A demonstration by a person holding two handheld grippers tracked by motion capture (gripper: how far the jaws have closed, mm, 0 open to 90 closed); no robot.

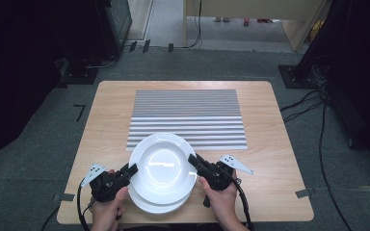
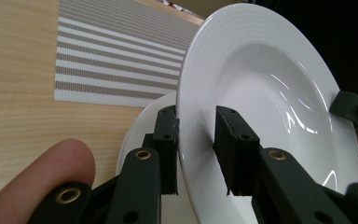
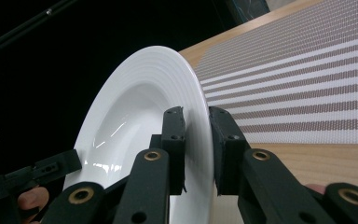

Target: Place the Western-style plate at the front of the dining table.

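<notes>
1. Top plate (image 1: 163,166), white and empty, sits on a second plate (image 1: 156,204) at the table's (image 1: 101,120) near edge.
2. Left gripper (image 1: 131,170) is clamped on its left rim.
3. Right gripper (image 1: 192,159) pinches the right rim.
4. Striped mat (image 1: 188,115) lies just behind, partly under the plate.

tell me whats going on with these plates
A person holds tongs in each hand, both clamped on the rim of the top plate: left tongs on its left edge, right tongs on its right. A second plate lies beneath it on the table, near the striped mat.
</notes>
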